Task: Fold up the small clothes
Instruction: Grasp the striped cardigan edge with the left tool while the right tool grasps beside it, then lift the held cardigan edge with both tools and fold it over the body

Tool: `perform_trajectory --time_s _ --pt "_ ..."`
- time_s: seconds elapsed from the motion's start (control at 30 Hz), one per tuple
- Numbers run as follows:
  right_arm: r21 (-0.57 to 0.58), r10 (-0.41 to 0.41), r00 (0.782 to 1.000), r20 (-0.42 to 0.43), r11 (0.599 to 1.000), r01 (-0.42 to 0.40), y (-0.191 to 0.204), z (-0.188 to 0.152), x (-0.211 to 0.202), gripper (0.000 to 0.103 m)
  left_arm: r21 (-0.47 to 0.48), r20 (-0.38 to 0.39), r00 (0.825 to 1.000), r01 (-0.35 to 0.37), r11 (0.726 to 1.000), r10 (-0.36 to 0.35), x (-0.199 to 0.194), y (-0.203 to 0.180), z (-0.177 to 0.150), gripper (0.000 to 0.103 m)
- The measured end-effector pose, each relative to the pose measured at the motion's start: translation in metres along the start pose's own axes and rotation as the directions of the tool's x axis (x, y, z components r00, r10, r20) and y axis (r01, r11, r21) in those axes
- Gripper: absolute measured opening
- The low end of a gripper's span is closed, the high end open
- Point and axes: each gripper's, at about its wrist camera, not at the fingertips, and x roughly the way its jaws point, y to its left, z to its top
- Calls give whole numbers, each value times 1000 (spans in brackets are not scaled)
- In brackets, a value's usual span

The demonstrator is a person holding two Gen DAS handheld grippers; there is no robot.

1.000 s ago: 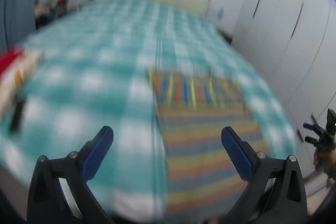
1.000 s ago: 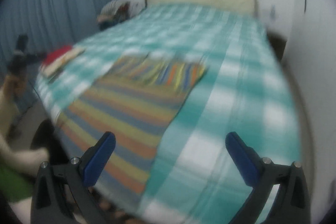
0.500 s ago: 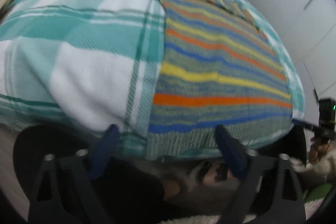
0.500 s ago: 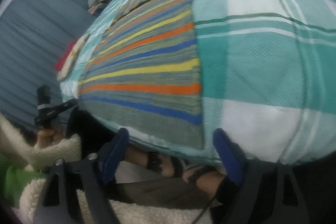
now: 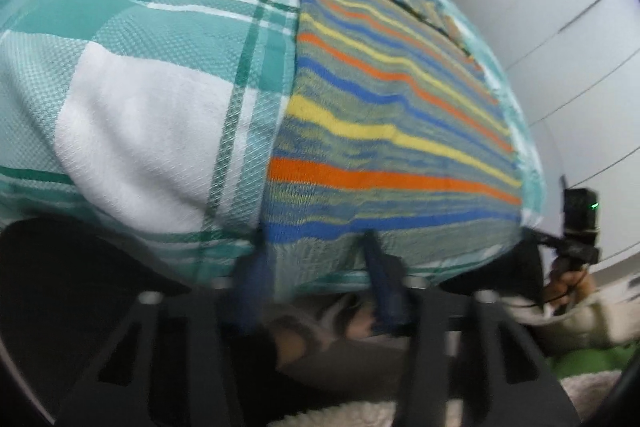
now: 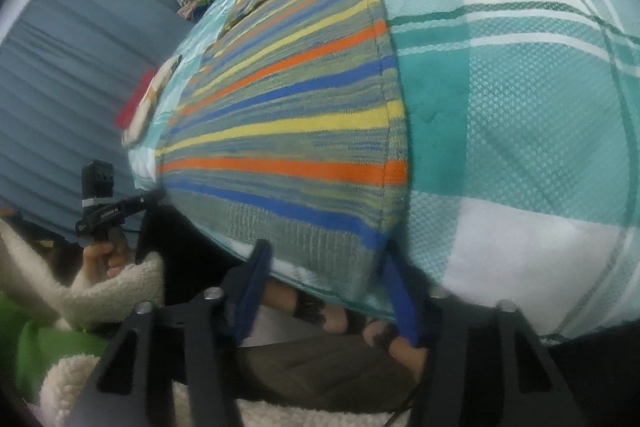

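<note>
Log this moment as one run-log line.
stage: gripping hem | item: striped knit garment flat on teal checked bedspread | left hand-held gripper: closing at near-left corner | right hand-held gripper: closing at near-right corner

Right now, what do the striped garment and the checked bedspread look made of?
Striped garment: looks like knitted yarn, matte; ribbed hem and visible knit rows. Fibre unclear.
Checked bedspread: looks like woven cotton-type cloth, matte; a small waffle-like weave shows in the teal and white squares. Exact fibre cannot be told.
</note>
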Motion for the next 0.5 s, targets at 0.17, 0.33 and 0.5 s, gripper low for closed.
perform_trajectory --time_s 0.17,0.33,0.5 --pt "4 -5 1000 -13 1000 5 2 4 -4 6 35 -19 1000 19 999 -18 -12 -13 2 4" --pt "36 102 992 74 994 -105 15 20 -44 6 38 47 991 123 992 -125 -49 -29 27 4" --pt "31 160 966 203 985 -170 18 82 -62 6 28 206 966 156 987 -159 -65 -38 96 4"
